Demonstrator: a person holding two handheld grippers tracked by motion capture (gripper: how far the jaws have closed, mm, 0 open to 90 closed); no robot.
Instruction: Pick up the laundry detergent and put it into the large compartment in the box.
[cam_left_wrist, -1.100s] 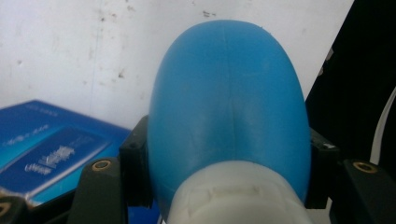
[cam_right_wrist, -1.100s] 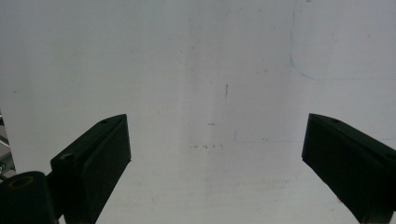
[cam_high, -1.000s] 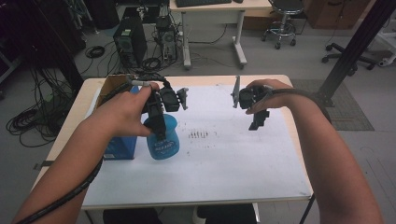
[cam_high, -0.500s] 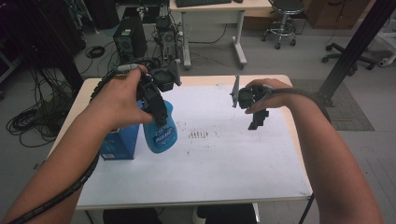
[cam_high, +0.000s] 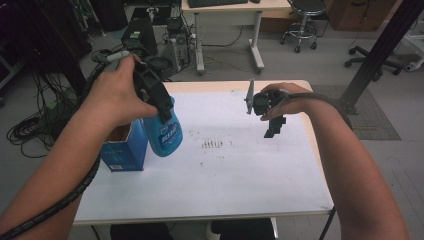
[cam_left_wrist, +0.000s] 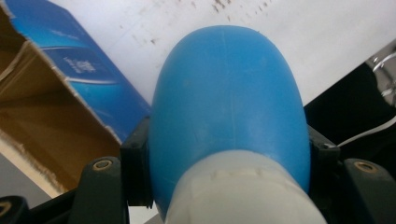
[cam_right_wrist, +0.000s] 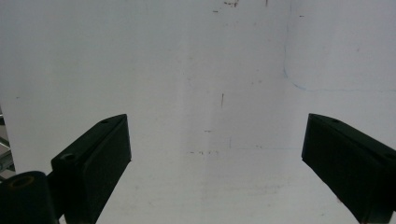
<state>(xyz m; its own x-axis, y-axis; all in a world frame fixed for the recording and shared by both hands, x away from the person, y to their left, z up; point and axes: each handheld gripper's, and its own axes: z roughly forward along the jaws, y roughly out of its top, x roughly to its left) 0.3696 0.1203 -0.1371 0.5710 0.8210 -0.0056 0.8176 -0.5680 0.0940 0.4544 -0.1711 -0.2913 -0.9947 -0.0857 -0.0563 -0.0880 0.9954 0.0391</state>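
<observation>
You've lifted blue spray bottle higher beside open blue carton. Your left gripper view shows jaws clamped on bottle's neck; right gripper spread wide over bare white table.

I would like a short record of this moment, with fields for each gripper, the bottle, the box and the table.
left gripper: shut on the blue bottle
right gripper: open, holds nothing, above the table
blue bottle: held near its neck, beside the box
blue box: open top, at the table's left side
table: white top with small dark marks
</observation>
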